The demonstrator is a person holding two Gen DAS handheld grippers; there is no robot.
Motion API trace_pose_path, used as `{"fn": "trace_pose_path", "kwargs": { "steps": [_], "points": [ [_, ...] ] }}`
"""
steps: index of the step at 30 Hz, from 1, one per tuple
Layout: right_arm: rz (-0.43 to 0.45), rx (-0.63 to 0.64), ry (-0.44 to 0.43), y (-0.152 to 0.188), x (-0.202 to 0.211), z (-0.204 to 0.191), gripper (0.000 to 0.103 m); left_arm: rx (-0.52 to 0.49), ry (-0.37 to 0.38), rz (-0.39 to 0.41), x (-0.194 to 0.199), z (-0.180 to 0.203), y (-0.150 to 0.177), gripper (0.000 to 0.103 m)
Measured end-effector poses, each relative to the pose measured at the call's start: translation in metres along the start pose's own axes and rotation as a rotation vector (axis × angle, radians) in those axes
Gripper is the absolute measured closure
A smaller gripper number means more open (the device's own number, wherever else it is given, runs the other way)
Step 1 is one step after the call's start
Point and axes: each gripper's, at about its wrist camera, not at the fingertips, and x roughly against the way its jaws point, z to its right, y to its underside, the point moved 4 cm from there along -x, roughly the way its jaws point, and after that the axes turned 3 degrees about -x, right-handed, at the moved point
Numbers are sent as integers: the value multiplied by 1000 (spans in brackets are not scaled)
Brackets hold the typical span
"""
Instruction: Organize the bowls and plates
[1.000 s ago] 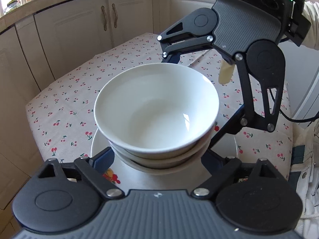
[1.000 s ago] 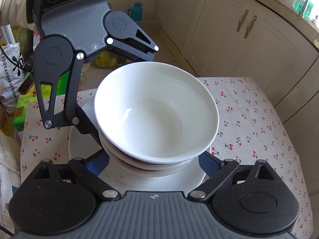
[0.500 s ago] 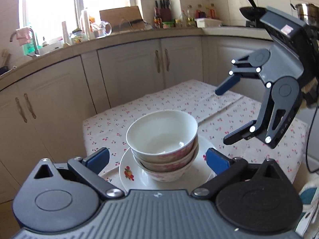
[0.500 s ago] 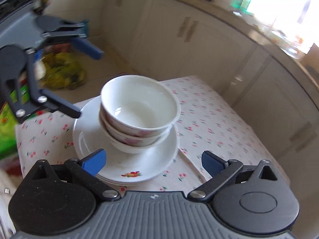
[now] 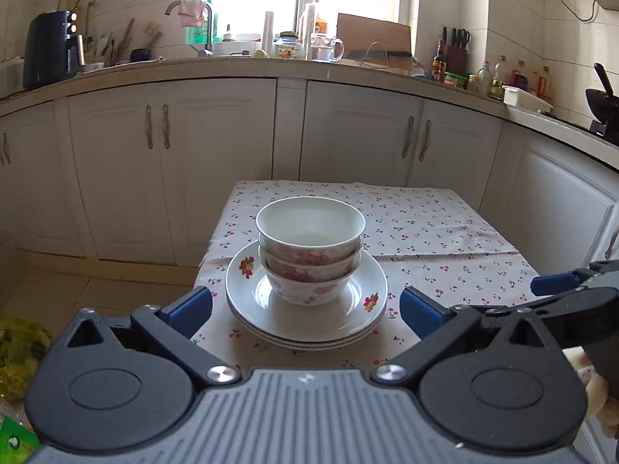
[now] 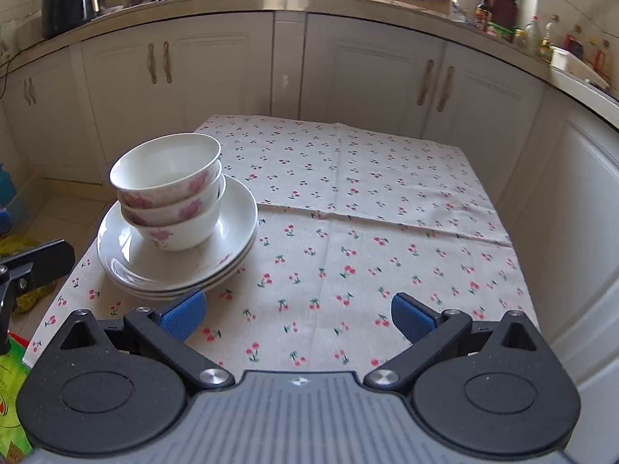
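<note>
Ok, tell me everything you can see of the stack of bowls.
The stack of bowls is three glossy white bowls, ceramic by the look, nested upright one inside the next, each with pink flower prints on its outer wall. The top bowl looks empty. The bottom bowl stands in the middle of the stacked white plates on the cherry-print tablecloth, near the table's left front corner. Neither gripper touches the stack.

Both grippers (image 5: pixel 305 305) (image 6: pixel 296 313) now back from the bowls (image 5: pixel 309 247), fingers (image 5: pixel 189 307) wide.
</note>
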Motion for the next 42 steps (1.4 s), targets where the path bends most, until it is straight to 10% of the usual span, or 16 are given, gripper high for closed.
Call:
{"fn": "trace_pose_path", "kwargs": {
  "steps": [42],
  "points": [
    [100,-27,36,17,53,-8,0,26,-42,-15,40,20,12,1]
  ]
}}
